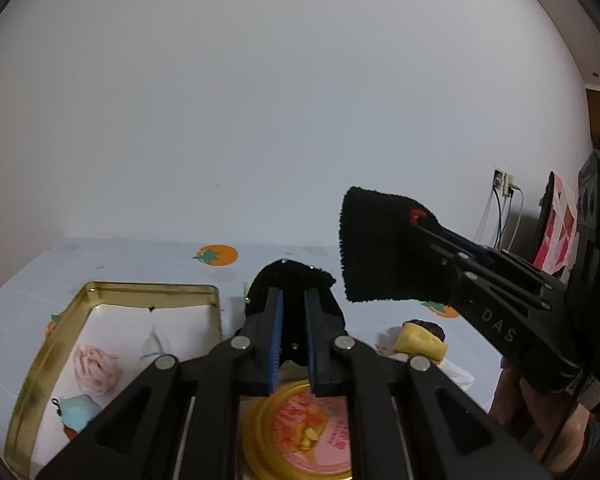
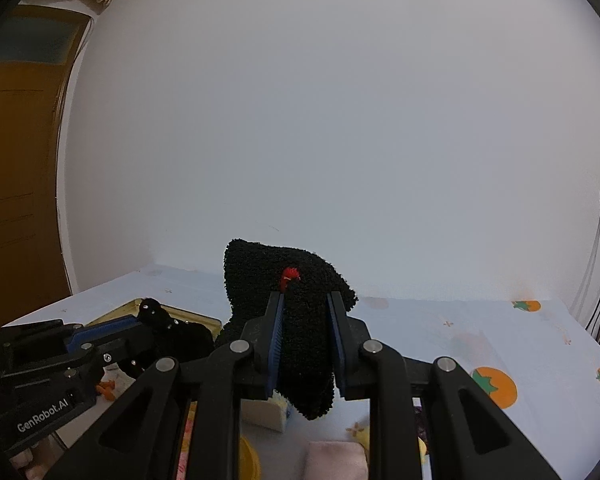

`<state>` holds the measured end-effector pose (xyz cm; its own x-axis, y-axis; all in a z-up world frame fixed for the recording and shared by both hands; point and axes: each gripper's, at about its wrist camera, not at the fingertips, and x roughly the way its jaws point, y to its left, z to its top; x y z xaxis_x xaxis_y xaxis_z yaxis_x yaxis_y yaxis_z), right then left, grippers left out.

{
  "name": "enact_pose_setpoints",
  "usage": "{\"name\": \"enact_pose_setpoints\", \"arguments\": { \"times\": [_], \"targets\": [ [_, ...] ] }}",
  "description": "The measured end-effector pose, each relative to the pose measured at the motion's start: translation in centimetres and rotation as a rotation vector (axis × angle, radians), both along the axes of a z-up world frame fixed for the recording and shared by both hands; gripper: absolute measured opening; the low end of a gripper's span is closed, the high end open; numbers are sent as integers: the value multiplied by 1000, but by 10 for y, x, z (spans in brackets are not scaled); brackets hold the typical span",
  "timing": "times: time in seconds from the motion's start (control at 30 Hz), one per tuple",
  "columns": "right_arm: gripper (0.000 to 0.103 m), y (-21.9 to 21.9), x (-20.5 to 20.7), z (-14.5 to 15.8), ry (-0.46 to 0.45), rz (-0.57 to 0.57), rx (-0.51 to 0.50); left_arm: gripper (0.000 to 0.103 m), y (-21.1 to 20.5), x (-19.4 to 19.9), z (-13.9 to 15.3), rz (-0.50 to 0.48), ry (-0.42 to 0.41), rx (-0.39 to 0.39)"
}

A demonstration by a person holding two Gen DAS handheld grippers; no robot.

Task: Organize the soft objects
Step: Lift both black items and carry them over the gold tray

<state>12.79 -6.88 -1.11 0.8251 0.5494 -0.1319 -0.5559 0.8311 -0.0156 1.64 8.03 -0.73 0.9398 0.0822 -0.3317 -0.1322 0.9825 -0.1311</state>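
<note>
Above the tomato-print table (image 1: 148,258), both grippers hold black fabric up in the air. Left gripper (image 1: 293,344) is clamped nearly shut on a dark fuzzy piece (image 1: 292,280); right gripper (image 2: 307,344) is pinched on a black sock w/ red mark (image 2: 284,280), which hangs between its blue pads. Gold tin (image 1: 148,289) already has a pink plush (image 1: 96,368) & a light-blue plush (image 1: 78,416) inside. Yellow plush (image 1: 420,340) is on the cloth, so roughly midway by my guess. Both point near level, side by side

Round yellow lid (image 1: 300,436) half behind the left gripper (image 1: 292,344), cut by the bottom edge, print unreadable.
</note>
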Motion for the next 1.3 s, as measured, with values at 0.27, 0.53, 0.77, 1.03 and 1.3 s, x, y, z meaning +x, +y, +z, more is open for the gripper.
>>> {"name": "enact_pose_setpoints", "arguments": {
  "times": [0.27, 0.53, 0.77, 1.03, 1.3],
  "targets": [
    [23, 15, 0, 9, 2, 36, 7, 8, 17, -11, 6, -1, 4, -14],
    [23, 27, -10, 19, -3, 96, 9, 8, 40, -23, 12, 36, -10, -17],
    [23, 37, -9, 22, -9, 131, 8, 8, 66, -35, 14, 93, -15, -24],
    [23, 39, -18, 19, -13, 173, 0, 8, 83, -41, 11, 127, 0, -27],
    [23, 51, -26, 16, -3, 220, -24, 8, 103, -51, 7, 168, 14, -40]
  ]
}}
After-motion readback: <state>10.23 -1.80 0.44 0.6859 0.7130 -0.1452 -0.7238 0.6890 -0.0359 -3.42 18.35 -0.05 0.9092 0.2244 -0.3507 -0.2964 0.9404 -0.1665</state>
